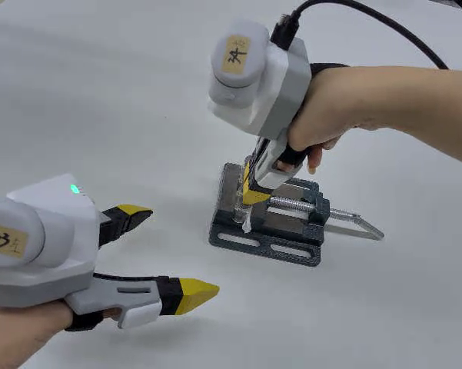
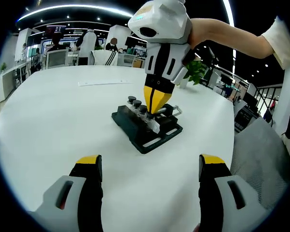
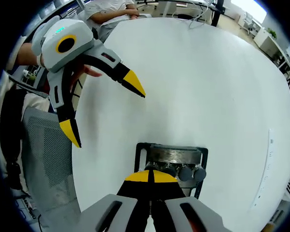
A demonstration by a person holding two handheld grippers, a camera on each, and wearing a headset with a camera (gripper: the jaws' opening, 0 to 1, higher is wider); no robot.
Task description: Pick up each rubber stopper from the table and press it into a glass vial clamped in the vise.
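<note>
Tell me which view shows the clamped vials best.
The left gripper view: the vials stand side-on in a row in the vise. In the head view the right gripper covers most; the right gripper view looks down on their dark tops.

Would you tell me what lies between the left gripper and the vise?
Just bare table up to the vise, seen in the left gripper view.

The right gripper (image 1: 250,197) points steeply downward with its yellow-tipped jaws pressed together. The right hand (image 1: 327,115) grips it from the side, bare forearm reaching in. The left gripper (image 1: 167,252) lies roughly level in the left hand (image 1: 15,334), its jaws spread wide apart and aimed toward the right gripper's closed tips.
</note>
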